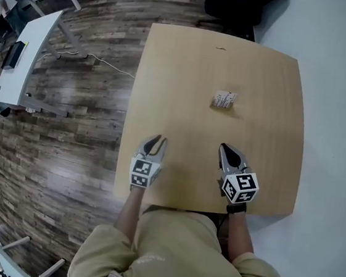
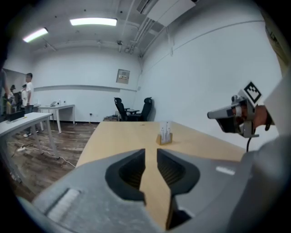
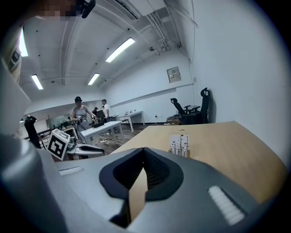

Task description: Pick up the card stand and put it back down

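The card stand (image 1: pixel 224 100) is a small wooden block holding white cards. It stands upright on the light wooden table (image 1: pixel 187 68), past the middle and toward the right. The left gripper view shows the card stand (image 2: pixel 164 135) ahead, and the right gripper view shows the card stand (image 3: pixel 180 145) with dark print on its cards. My left gripper (image 1: pixel 156 141) hovers near the table's front edge with a narrow gap between its jaws and nothing in it (image 2: pixel 151 152). My right gripper (image 1: pixel 224 148) is level with it, its tips together and empty (image 3: pixel 144 150). Both are well short of the stand.
The table's left edge drops to a wood floor with a white cable (image 1: pixel 101 61). A white desk (image 1: pixel 24 56) stands further left. Black office chairs (image 2: pixel 132 109) sit beyond the far edge. People stand at desks in the background (image 3: pixel 79 111). A white wall runs along the right.
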